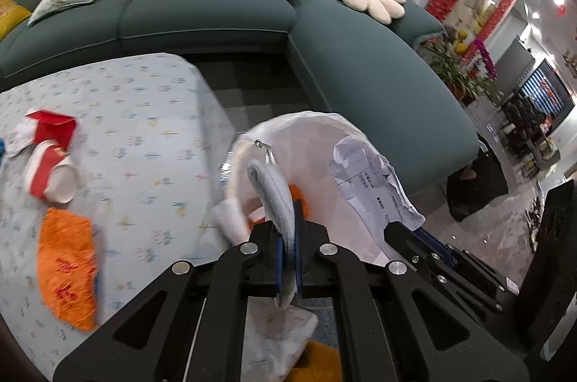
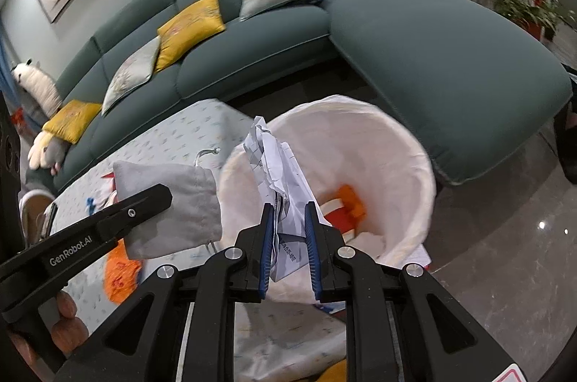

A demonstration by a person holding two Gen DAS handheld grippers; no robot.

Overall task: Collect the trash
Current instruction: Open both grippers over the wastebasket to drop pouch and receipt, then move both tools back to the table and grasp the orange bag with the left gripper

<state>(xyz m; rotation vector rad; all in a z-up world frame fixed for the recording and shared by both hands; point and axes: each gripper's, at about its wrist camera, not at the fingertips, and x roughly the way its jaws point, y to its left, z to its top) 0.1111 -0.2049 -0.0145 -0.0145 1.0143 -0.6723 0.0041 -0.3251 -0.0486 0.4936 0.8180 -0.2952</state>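
Just beyond table edge, bin rim, open floor.

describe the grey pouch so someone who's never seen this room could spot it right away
Start at the white-lined trash bin standing on the floor in front of the green sofa. Just off its rim, the left gripper is shut on a small grey drawstring pouch. Unlike the crumpled white printed paper in the right gripper, it is soft, plain grey cloth.

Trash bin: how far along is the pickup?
Done: orange and red-and-white trash already lies in the white-lined bin. In hand: left gripper shut on a grey pouch, right gripper shut on crumpled paper, both at the bin. Left: red-and-white cup, orange wrapper on the table.
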